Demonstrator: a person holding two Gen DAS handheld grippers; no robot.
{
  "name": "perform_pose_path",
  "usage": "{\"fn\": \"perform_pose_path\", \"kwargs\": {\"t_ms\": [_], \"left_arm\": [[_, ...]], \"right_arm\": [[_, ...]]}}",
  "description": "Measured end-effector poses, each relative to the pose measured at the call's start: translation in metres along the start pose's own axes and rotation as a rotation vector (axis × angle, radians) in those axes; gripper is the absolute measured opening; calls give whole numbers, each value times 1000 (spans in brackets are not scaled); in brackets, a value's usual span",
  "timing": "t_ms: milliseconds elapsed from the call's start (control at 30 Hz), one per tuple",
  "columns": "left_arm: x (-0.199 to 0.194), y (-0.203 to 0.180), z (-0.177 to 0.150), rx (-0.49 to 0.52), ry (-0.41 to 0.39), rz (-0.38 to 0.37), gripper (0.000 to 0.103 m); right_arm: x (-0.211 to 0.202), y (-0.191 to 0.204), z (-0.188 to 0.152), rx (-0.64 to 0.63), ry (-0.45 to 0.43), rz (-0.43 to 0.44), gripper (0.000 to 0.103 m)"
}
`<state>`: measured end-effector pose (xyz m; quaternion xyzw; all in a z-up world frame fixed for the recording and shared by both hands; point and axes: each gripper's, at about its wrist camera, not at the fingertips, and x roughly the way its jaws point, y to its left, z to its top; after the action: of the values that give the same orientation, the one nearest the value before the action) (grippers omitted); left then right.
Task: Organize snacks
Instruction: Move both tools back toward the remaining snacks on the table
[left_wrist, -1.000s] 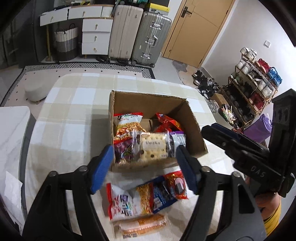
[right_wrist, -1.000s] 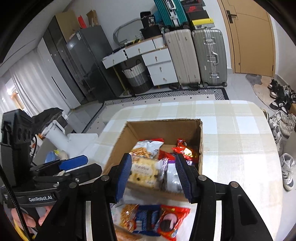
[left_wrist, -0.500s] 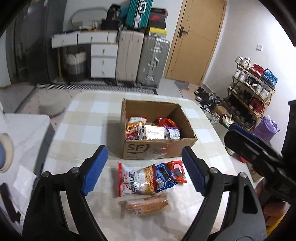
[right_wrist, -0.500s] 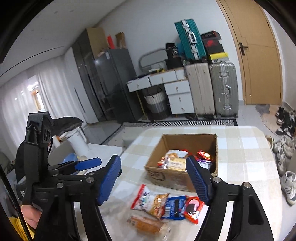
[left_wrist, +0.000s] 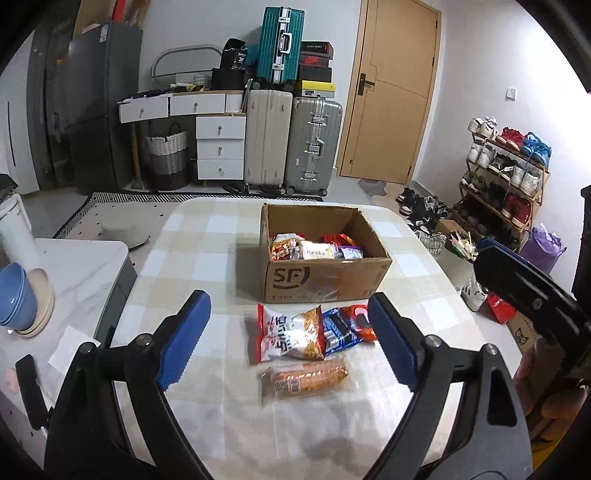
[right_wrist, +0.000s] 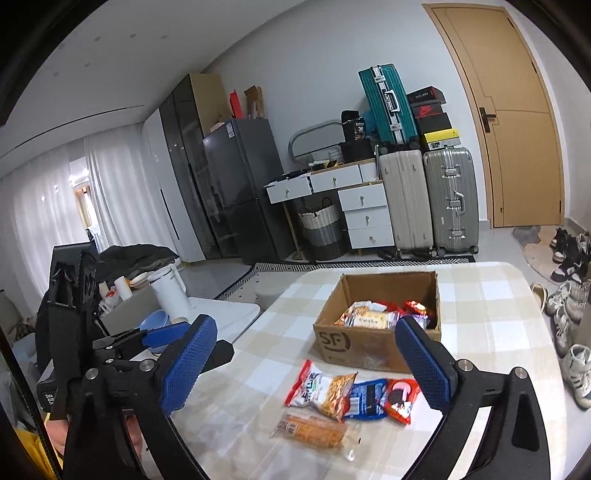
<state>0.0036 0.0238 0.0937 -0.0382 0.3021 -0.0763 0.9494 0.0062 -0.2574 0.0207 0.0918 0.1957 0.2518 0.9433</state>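
The left tool (left_wrist: 290, 341) hovers above the near part of the checked bench (left_wrist: 184, 266), its blue pads spread wide and holding nothing. The right tool (right_wrist: 306, 365) is likewise spread and holding nothing. Between and just beyond the left tool's pads lie 3 loose snacks: a red-and-white noodle packet (left_wrist: 290, 338), a blue-and-red biscuit packet (left_wrist: 347, 328) touching its right side, and a clear-wrapped bread roll (left_wrist: 304, 378) nearer. Farther off stands 1 open cardboard box (left_wrist: 325, 280), with several snack packets (left_wrist: 314, 249) inside.
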Motion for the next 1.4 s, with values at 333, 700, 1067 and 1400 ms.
{"fn": "perform_pose_path", "kwargs": {"t_ms": [333, 700, 1067, 1400], "left_arm": [[-8, 2, -24, 24, 2, 48, 86], [23, 12, -50, 2, 86, 16, 92], [84, 11, -82, 14, 245, -33, 102], [151, -5, -108, 36, 383, -67, 102]], "right_arm": [[3, -19, -33, 95, 52, -3, 99], [15, -37, -64, 127, 105, -41, 99], [30, -64, -90, 196, 158, -55, 99], [44, -89, -112, 257, 201, -57, 99]]}}
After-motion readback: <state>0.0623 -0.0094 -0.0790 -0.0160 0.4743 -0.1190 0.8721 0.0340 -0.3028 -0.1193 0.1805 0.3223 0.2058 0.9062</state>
